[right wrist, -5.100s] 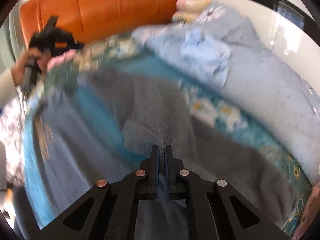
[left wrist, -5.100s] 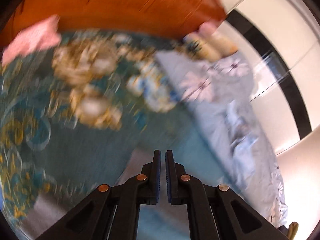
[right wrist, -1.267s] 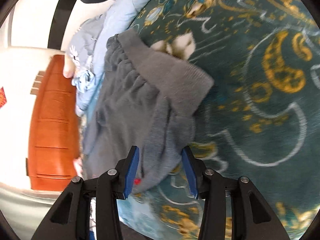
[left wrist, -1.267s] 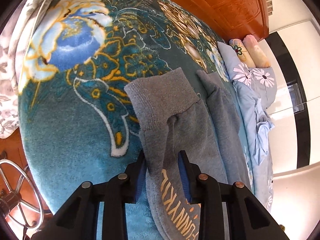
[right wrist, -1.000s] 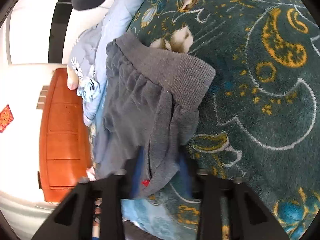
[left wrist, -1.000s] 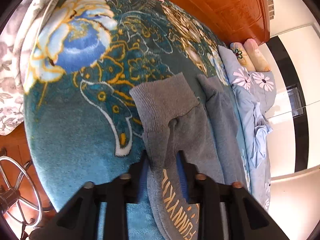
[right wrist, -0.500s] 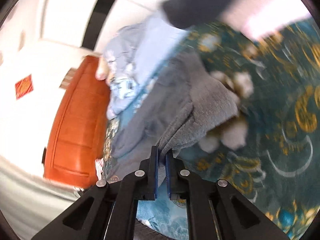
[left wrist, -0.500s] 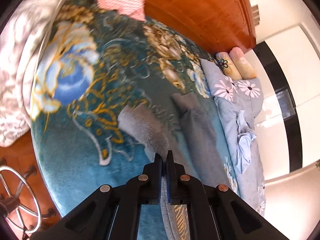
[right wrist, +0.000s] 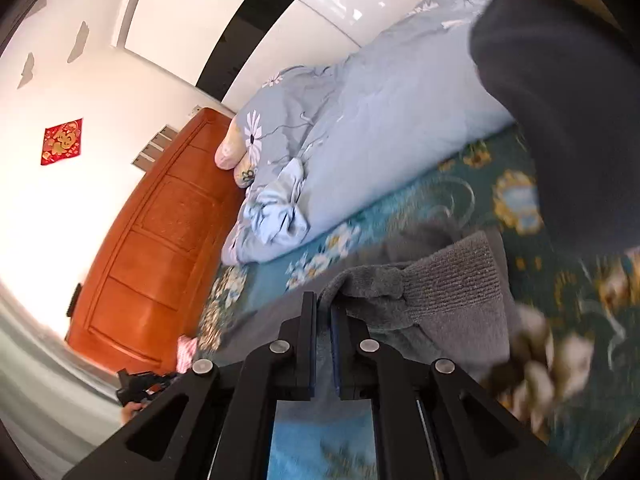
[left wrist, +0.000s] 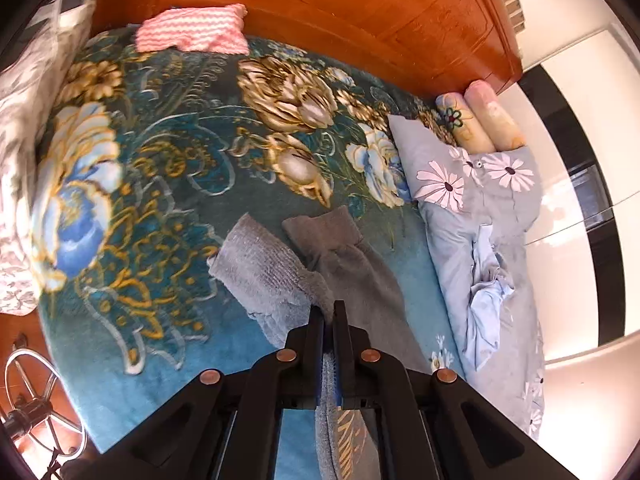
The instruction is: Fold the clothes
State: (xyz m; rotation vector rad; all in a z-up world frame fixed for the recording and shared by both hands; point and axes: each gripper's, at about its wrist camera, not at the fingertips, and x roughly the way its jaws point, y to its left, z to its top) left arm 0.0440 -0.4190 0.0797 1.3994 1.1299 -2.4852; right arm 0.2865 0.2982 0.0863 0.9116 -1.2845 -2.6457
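Grey sweatpants point(left wrist: 280, 272) lie on a teal floral blanket point(left wrist: 160, 168) on the bed. My left gripper point(left wrist: 328, 312) is shut on a fold of one leg just behind its ribbed cuff point(left wrist: 248, 248), and that cuff hangs lifted off the blanket. The other leg's cuff point(left wrist: 320, 224) lies flat beside it. In the right wrist view my right gripper point(right wrist: 323, 304) is shut on the grey cloth next to the ribbed waistband point(right wrist: 452, 280), which is raised above the blanket point(right wrist: 460, 192).
A pink knit piece point(left wrist: 192, 32) lies by the wooden headboard point(left wrist: 360, 8). A light blue floral duvet point(left wrist: 480, 240) and pillows point(left wrist: 480, 120) fill the bed's right side. A person's dark sleeve point(right wrist: 560, 100) crosses the right wrist view. A wheeled chair base point(left wrist: 36, 400) stands beside the bed.
Both grippers closed on the grey sweatpants and rose, lifting the leg cuff and the waistband off the blanket. The right gripper also rolled, so the room tilts differently.
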